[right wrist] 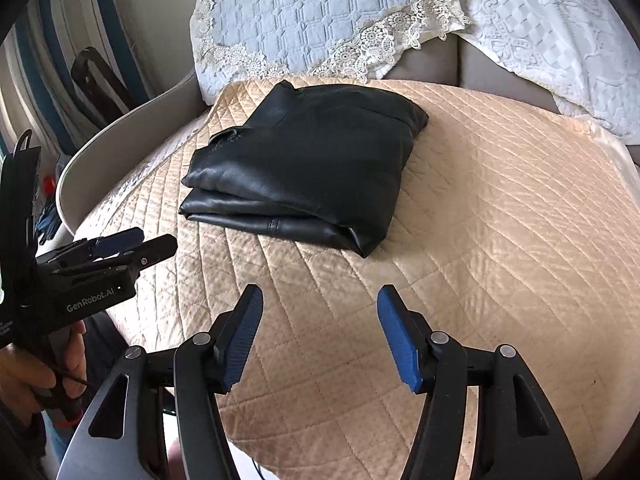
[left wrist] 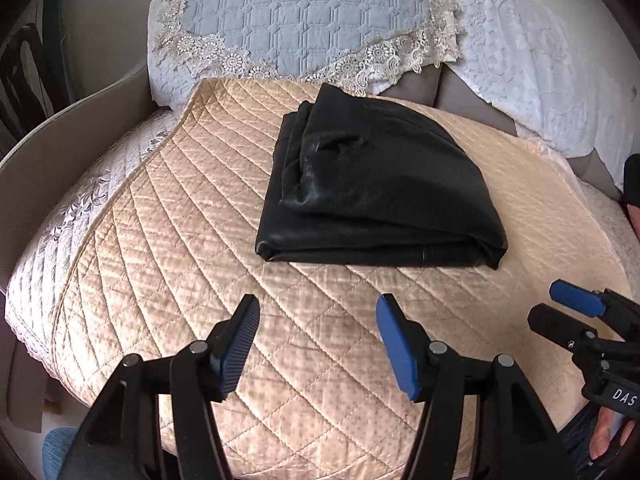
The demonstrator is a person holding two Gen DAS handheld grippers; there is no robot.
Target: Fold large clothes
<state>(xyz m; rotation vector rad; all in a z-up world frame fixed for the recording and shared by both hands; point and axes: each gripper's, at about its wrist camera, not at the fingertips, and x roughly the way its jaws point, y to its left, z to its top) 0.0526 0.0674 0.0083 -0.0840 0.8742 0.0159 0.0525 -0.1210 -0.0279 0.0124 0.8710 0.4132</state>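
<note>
Left wrist view: folded black leather garment on beige quilted sofa cover, ahead of both empty, wide-open tools, left tool, right tool; long axis left-right.

A sofa seat is covered by a beige quilted spread — diamond-stitched and satiny. On the spread a folded black leather garment is laid flat, toward the back. Behind it, the backrest is draped with a blue quilted, lace-edged throw — a white embroidered cover is set beside it.
</note>
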